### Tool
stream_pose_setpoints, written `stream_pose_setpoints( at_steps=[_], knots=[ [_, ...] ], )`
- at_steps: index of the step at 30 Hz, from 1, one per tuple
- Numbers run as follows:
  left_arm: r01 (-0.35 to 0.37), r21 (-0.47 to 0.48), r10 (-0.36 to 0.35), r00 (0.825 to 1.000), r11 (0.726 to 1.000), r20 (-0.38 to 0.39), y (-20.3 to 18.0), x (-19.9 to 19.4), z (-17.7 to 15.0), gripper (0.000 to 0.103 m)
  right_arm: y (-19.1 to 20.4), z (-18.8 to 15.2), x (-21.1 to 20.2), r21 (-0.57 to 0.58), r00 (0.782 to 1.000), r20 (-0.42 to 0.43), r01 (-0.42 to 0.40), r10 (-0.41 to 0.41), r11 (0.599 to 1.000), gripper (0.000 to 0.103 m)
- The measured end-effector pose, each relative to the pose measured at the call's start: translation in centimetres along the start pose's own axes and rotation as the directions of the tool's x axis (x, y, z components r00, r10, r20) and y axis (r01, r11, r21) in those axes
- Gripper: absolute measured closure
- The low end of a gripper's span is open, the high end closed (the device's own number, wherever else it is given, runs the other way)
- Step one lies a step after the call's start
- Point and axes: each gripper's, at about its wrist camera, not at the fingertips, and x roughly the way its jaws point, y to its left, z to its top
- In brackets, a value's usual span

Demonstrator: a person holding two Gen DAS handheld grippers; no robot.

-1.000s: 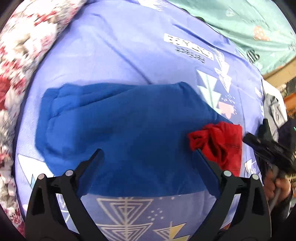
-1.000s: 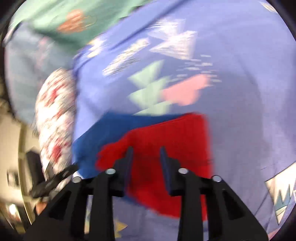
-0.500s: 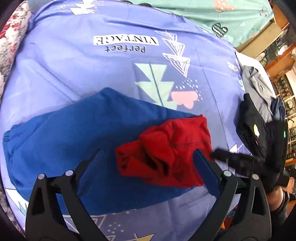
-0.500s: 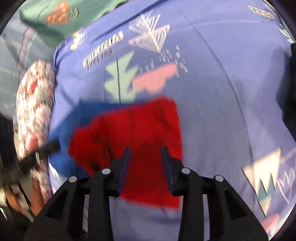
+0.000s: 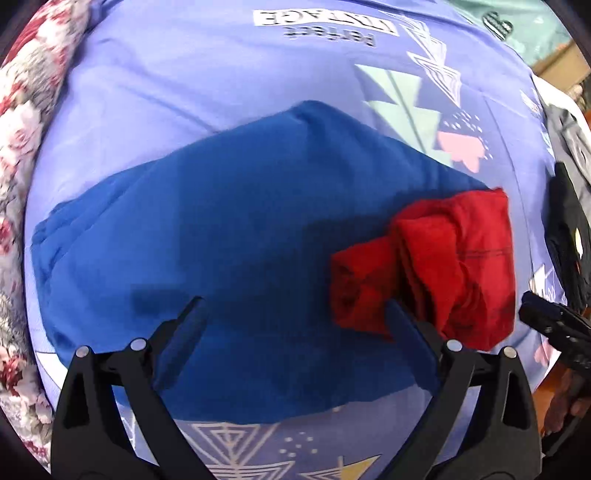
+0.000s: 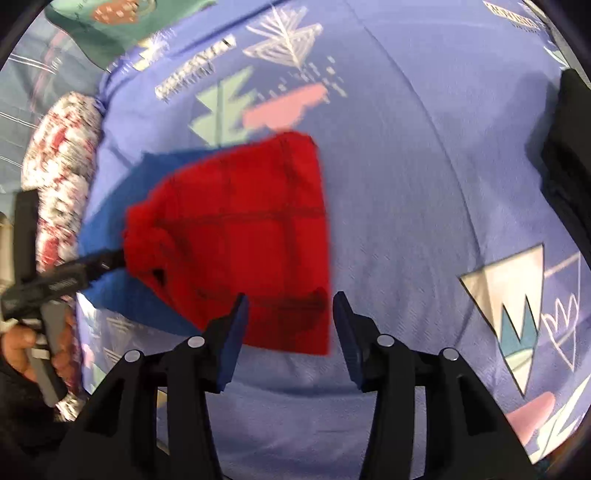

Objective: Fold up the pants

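Blue pants (image 5: 229,240) lie folded flat on the lilac patterned bed sheet (image 5: 221,85). A crumpled red garment (image 5: 443,266) lies on their right end; in the right wrist view it (image 6: 243,236) covers the blue pants (image 6: 110,221) at the left. My left gripper (image 5: 295,317) is open and empty, just above the blue pants with its right finger beside the red garment. My right gripper (image 6: 290,310) is open and empty, at the near edge of the red garment. The left gripper also shows in the right wrist view (image 6: 92,266).
A floral quilt (image 5: 22,110) runs along the left side. Dark and grey clothes (image 5: 569,221) are piled at the right edge of the bed. A teal sheet (image 6: 110,22) lies at the far end.
My right gripper has opened from nearly shut and drawn back from the red garment. The left view has swung left toward the blue pants.
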Motion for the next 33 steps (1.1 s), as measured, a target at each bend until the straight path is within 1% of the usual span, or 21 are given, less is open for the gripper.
stream_pose_setpoints(
  at_steps=[3,4,5,7,9,10,12,15,16,17,18,19,20,21,24,25,27,29,30,32,33],
  knots=[
    [0.033,-0.039,-0.032,0.999,0.999,0.032,0.7,-1.3,0.1,0.006,1.8,1.0,0.5,-0.047,0.998,0.025,-0.057,0.058,0.997,0.056],
    [0.053,-0.035,-0.051,0.997,0.998,0.054,0.5,-2.0,0.2,0.006,2.7,1.3,1.1,-0.078,0.997,0.024,-0.065,0.067,0.995,0.058],
    [0.069,-0.025,-0.067,0.995,0.997,0.070,0.2,-2.6,0.4,0.006,3.3,1.4,1.6,-0.100,0.997,0.017,-0.069,0.071,0.993,0.067],
    [0.106,-0.003,-0.105,0.990,0.994,0.093,-0.7,-3.4,0.7,0.006,5.4,2.2,3.6,-0.142,0.995,-0.036,-0.095,0.090,0.985,0.071],
    [0.135,0.027,-0.137,0.986,0.990,0.095,-2.0,-3.7,1.1,0.006,7.4,2.1,5.7,-0.215,0.993,-0.100,-0.090,0.069,0.973,0.072],
    [0.135,0.048,-0.139,0.987,0.990,0.087,-2.9,-3.3,1.2,0.006,8.5,1.7,6.6,-0.267,0.992,-0.118,-0.069,0.038,0.961,0.072],
    [0.116,0.089,-0.121,0.991,0.989,0.058,-4.1,-2.0,1.5,0.006,9.6,1.3,7.1,-0.329,0.994,-0.108,-0.031,-0.005,0.944,0.072],
    [0.079,0.097,-0.079,0.997,0.992,0.003,-4.3,0.1,1.1,0.006,8.9,1.7,6.8,-0.294,0.992,-0.123,-0.059,0.023,0.954,0.072],
    [0.043,0.105,-0.041,0.999,0.994,-0.015,-4.2,1.1,0.9,0.006,8.4,1.9,6.5,-0.275,0.991,-0.128,-0.073,0.038,0.959,0.071],
    [0.008,0.107,-0.005,1.000,0.994,-0.024,-3.9,1.7,0.8,0.004,8.0,2.0,5.9,-0.263,0.992,-0.121,-0.076,0.045,0.962,0.069],
    [0.005,0.099,-0.002,1.000,0.995,-0.027,-3.4,2.1,0.6,0.003,7.7,2.0,5.2,-0.255,0.994,-0.104,-0.072,0.046,0.964,0.066],
    [0.039,0.076,-0.037,0.999,0.996,-0.025,-2.6,2.1,0.5,0.003,7.0,2.1,4.6,-0.238,0.995,-0.080,-0.069,0.051,0.969,0.065],
    [0.048,0.068,-0.047,0.999,0.996,-0.024,-2.3,2.1,0.5,0.003,6.1,2.3,4.0,-0.206,0.996,-0.061,-0.070,0.058,0.976,0.063],
    [0.049,0.066,-0.047,0.999,0.997,-0.025,-2.1,2.1,0.6,0.003,5.3,2.5,3.9,-0.175,0.997,-0.054,-0.068,0.060,0.982,0.063],
    [0.026,0.105,-0.023,0.999,0.994,-0.026,-2.0,2.3,0.7,0.002,2.7,3.0,5.2,-0.109,0.998,-0.059,-0.014,0.008,0.994,0.065],
    [0.017,0.115,-0.014,1.000,0.993,-0.027,-2.0,2.4,0.8,0.002,2.2,3.0,5.5,-0.099,0.999,-0.048,-0.029,0.025,0.995,0.069],
    [0.026,0.109,-0.023,0.999,0.994,-0.026,-1.8,2.1,0.7,0.002,2.3,3.0,5.4,-0.079,0.998,-0.047,-0.036,0.032,0.996,0.068],
    [0.033,0.100,-0.032,0.999,0.994,-0.009,-1.5,1.0,0.6,0.002,2.7,2.9,4.8,-0.069,0.998,-0.048,-0.036,0.033,0.997,0.064],
    [0.042,0.097,-0.042,0.999,0.994,0.002,-1.3,0.6,0.6,0.003,2.7,2.8,4.5,-0.070,0.998,-0.046,-0.035,0.032,0.997,0.057],
    [0.086,0.073,-0.088,0.995,0.994,0.035,-0.1,-1.1,-0.1,0.003,3.1,2.5,3.4,-0.074,0.999,-0.018,-0.036,0.035,0.997,0.049],
    [0.121,0.048,-0.123,0.991,0.992,0.053,1.1,-2.0,-0.7,0.003,3.2,2.6,3.4,-0.072,0.999,-0.008,-0.043,0.042,0.996,0.048]
  ],
)
